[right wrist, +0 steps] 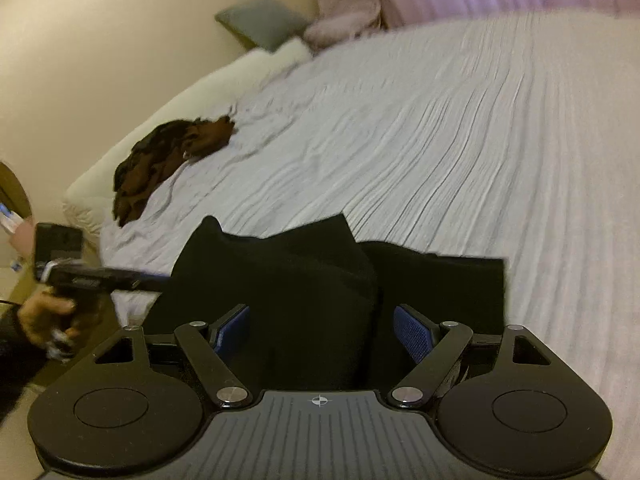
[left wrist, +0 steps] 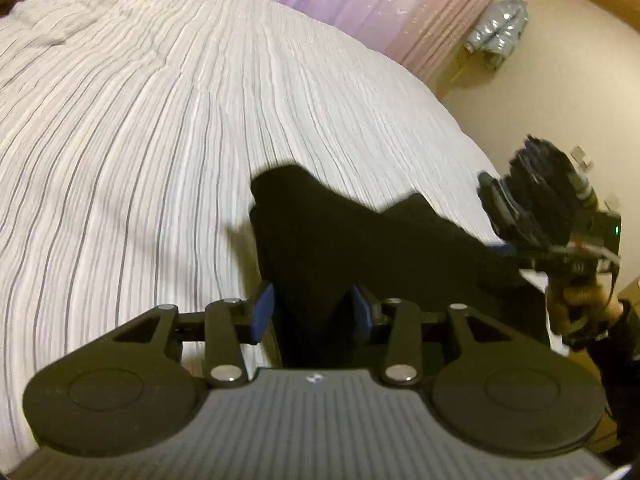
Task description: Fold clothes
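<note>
Both grippers are on the black garment (left wrist: pixel 340 232) now, and it lies near the close edge of the bed (left wrist: pixel 160 128), bunched up into two peaks against the striped sheet; the left gripper (left wrist: pixel 314 308) has its blue pads (left wrist: pixel 262 312) set partly apart with dark cloth filling the gap between them, so it looks to be gripping a fold of the fabric, though how hard it bites I cannot tell; the right gripper (right wrist: pixel 322 332) stands wider, its pads (right wrist: pixel 414 334) well apart with a thick hump of the same cloth between them, and whether that cloth is pinched or merely lying in the gap I cannot tell either; from the left wrist view the right gripper shows at the garment's far side, held in the person's hand (left wrist: pixel 576 300); off toward the pillow end a brown garment (right wrist: pixel 172 160) sits crumpled, untouched, well apart from the black one. My read: this is the early spreading step, the piece taken at two points before any real fold is made; the next move calls for firm holds on both sides, then drawing them apart evenly so the cloth lies flat on the sheet.
</note>
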